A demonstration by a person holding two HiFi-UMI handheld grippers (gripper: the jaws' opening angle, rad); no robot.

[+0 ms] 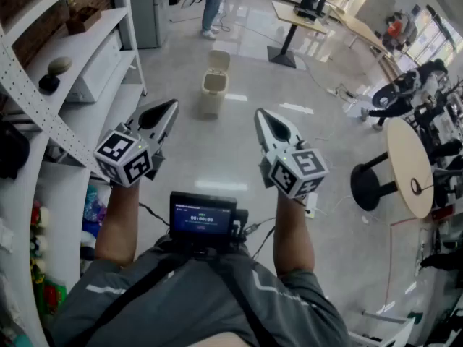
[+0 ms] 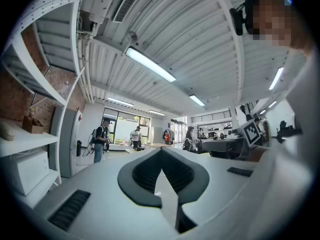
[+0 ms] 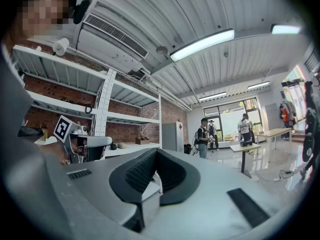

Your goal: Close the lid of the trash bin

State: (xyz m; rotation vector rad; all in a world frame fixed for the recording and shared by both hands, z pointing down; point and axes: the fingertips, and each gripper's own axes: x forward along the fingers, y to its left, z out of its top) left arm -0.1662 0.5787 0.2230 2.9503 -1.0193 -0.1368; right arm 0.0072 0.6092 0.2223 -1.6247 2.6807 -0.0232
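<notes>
A small beige trash bin [image 1: 212, 94] stands on the shiny floor some way ahead, with its lid [image 1: 219, 59] raised upright. The left gripper [image 1: 168, 110] and the right gripper [image 1: 261, 116] are held up side by side in front of the person. Both point toward the bin and are well short of it. Each is shut with nothing between its jaws. The left gripper view shows the left gripper [image 2: 161, 151] with its dark pads meeting at the tip, aimed at the ceiling. The right gripper [image 3: 156, 152] looks the same in its own view. Neither gripper view shows the bin.
White shelving [image 1: 85, 58] with small objects runs along the left. A round table [image 1: 409, 166] and a black stool [image 1: 372, 184] stand at the right. A desk [image 1: 304, 18] and a standing person [image 1: 213, 3] are beyond the bin. A screen device [image 1: 203, 220] hangs at the chest.
</notes>
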